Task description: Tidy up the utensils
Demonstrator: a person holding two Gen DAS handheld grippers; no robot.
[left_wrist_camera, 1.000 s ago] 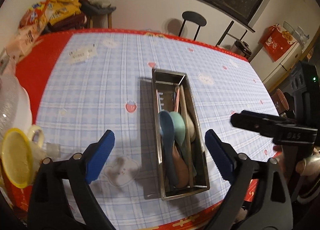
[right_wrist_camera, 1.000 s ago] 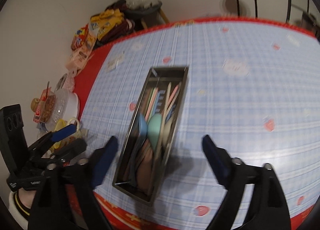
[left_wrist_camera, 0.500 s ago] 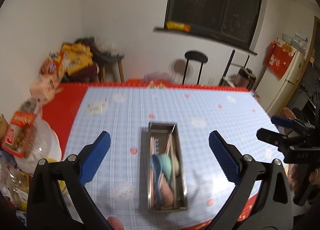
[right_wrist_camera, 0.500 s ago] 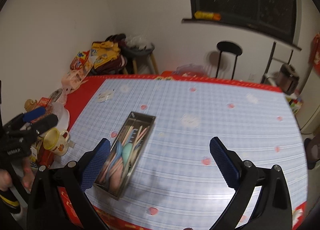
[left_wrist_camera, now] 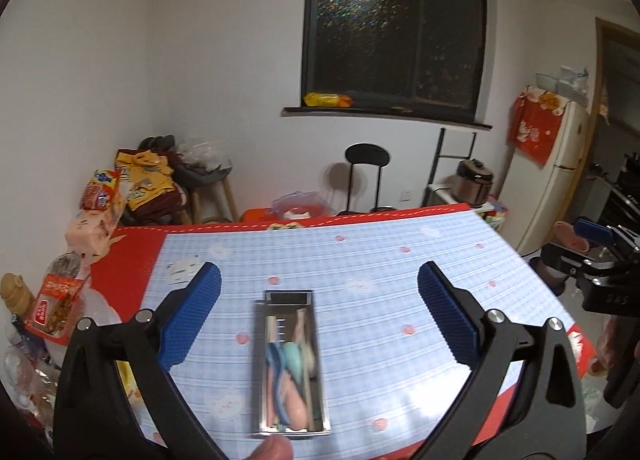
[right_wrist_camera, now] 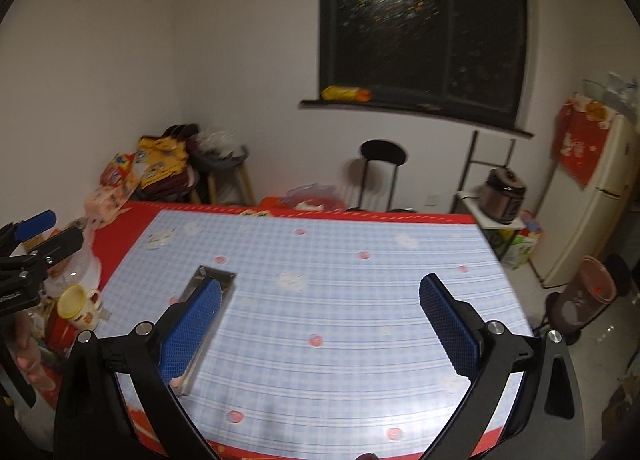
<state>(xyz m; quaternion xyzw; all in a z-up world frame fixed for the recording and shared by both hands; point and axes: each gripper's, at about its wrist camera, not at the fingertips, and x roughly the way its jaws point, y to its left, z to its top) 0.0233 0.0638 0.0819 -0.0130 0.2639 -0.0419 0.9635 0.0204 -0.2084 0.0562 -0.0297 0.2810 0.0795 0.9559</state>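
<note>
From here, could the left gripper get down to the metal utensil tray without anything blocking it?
Probably yes. The left gripper stands open and empty, and the rectangular metal tray of pastel utensils lies straight ahead between its blue pads, with only bare checked tablecloth around it.

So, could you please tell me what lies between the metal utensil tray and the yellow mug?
In the right wrist view, only bare checked tablecloth separates the metal utensil tray from the yellow mug.

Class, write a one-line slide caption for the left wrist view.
Open left gripper above a metal tray of utensils on a checked tablecloth.
</note>
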